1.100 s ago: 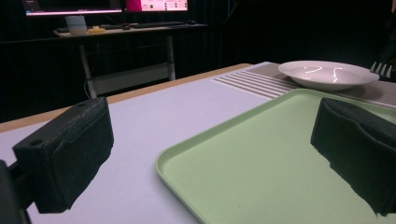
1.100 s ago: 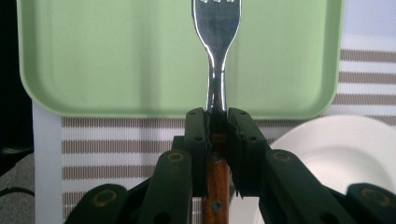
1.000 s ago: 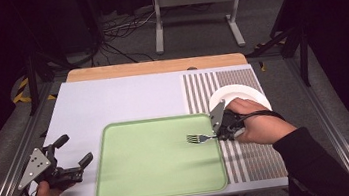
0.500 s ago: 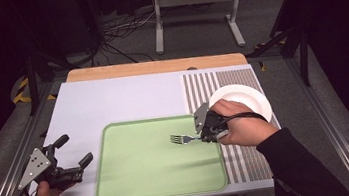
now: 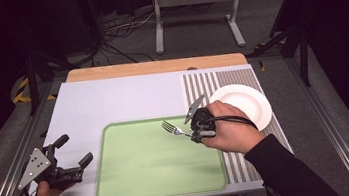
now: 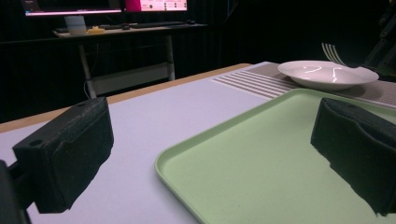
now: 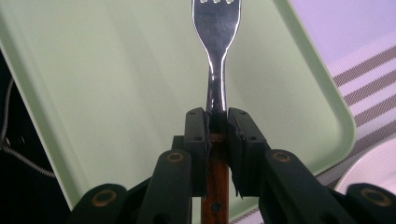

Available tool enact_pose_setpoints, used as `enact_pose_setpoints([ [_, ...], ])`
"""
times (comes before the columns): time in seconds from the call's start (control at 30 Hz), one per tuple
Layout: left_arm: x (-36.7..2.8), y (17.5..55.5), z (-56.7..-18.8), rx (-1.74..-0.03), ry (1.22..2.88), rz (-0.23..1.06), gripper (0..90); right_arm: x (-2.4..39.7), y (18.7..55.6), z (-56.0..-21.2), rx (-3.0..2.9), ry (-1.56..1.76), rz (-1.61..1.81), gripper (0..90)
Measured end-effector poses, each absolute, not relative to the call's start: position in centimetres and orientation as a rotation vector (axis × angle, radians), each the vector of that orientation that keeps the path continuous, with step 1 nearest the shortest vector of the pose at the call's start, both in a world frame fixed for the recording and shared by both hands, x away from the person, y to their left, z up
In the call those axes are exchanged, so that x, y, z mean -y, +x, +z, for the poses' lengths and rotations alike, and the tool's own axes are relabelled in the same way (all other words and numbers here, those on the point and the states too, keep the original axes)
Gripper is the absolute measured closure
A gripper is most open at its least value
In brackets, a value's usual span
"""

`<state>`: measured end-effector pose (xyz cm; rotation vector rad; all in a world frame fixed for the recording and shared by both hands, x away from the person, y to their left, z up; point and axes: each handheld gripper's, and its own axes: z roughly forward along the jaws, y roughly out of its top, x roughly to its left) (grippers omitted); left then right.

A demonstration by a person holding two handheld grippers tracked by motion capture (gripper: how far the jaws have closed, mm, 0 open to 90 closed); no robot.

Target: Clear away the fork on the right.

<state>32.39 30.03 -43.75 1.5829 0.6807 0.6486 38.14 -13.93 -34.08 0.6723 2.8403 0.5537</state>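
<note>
A metal fork with a wooden handle hangs above the right part of the light green tray, tines pointing left. My right gripper is shut on it, held by a hand that comes in from the right. In the right gripper view the jaws clamp the fork at the neck, where the right gripper meets the handle, over the tray. My left gripper stands open at the tray's left edge, low over the table. In its own view the left gripper has nothing between its pads.
A white plate rests on the striped mat right of the tray, just behind the right hand. From the left gripper view the plate lies beyond the tray. A wooden strip borders the table's far edge.
The right hand has carried the fork leftward, from beside the plate to over the tray's right part. The left gripper has stayed where it was.
</note>
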Motion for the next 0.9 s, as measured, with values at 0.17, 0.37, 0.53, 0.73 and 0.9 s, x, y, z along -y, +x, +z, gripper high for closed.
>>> enact_pose_setpoints([
  [0.17, -30.0, 32.4, -43.7, -0.681, 1.583, 0.648, 0.0, 13.6, 37.9, -34.1, -2.756, 0.858, 0.541, 78.6],
  [0.37, -30.0, 32.4, -43.7, -0.680, 1.582, 0.647, 0.0, 13.3, 37.9, -34.5, -2.718, 0.995, 0.542, 78.6],
  [0.53, -30.0, 32.4, -43.7, -0.680, 1.582, 0.646, 0.1, 13.1, 37.7, -34.7, -2.681, 1.157, 0.557, 78.6],
  [0.73, -30.0, 32.4, -43.7, -0.679, 1.583, 0.645, 0.1, 12.8, 37.6, -35.0, -2.635, 1.250, 0.556, 78.6],
  [0.9, -30.0, 32.4, -43.7, -0.679, 1.583, 0.644, 0.0, 12.7, 37.6, -35.2, -2.628, 1.311, 0.542, 78.6],
])
